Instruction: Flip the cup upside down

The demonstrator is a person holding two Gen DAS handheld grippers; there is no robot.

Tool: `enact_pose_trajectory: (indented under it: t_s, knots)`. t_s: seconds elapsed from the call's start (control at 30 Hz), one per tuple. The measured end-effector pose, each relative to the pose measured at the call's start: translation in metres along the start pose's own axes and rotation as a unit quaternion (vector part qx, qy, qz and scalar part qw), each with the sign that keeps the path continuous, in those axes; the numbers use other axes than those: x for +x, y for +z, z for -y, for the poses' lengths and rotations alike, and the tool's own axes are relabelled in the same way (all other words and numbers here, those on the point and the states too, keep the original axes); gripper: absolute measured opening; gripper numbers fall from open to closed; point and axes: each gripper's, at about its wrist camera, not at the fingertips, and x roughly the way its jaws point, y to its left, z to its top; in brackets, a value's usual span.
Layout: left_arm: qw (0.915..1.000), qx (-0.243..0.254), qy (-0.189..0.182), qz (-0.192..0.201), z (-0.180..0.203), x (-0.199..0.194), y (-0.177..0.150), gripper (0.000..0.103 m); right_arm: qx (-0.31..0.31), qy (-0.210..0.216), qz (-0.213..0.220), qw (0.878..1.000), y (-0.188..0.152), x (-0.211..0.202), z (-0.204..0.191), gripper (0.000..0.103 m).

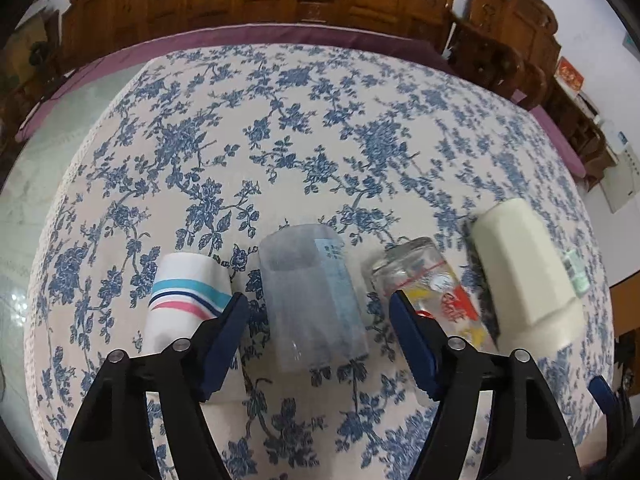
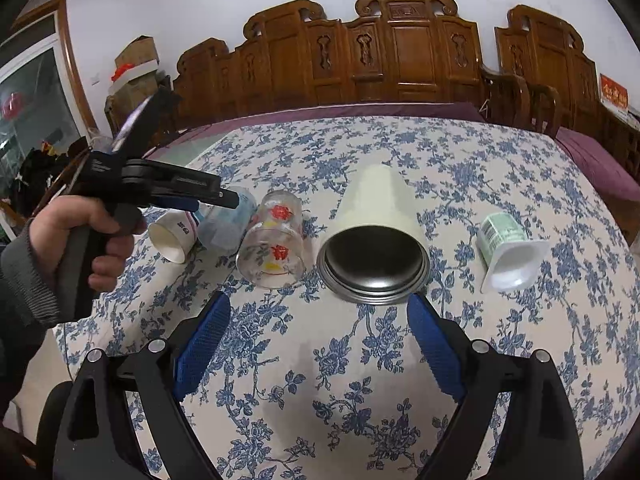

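Five cups lie sideways on the desk (image 2: 360,360), left gripper (image 1: 320,344) fingers apart around the frosted cup (image 1: 312,300), right gripper (image 2: 320,344) fingers apart before the cream cup (image 2: 376,232).

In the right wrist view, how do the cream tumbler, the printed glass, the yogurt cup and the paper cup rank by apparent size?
Largest to smallest, as seen:
1. cream tumbler, clearly largest
2. printed glass
3. yogurt cup
4. paper cup, partly hidden behind the left gripper, so this rank is unsure.
The glass and yogurt cup look close.
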Motion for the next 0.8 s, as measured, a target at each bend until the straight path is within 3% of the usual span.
enact_pose_trajectory:
  t_s: [0.47,0.8]
  knots:
    - [0.9993,-0.003,0.026,-0.026,-0.003,0.026,0.004,0.054,0.013,-0.003,0.000,1.000,-0.008,-0.009,0.008,0.091]
    - [0.9992,0.033,0.013,0.015,0.013,-0.033,-0.032,0.053,0.015,-0.015,0.010,1.000,-0.016,-0.030,0.007,0.091]
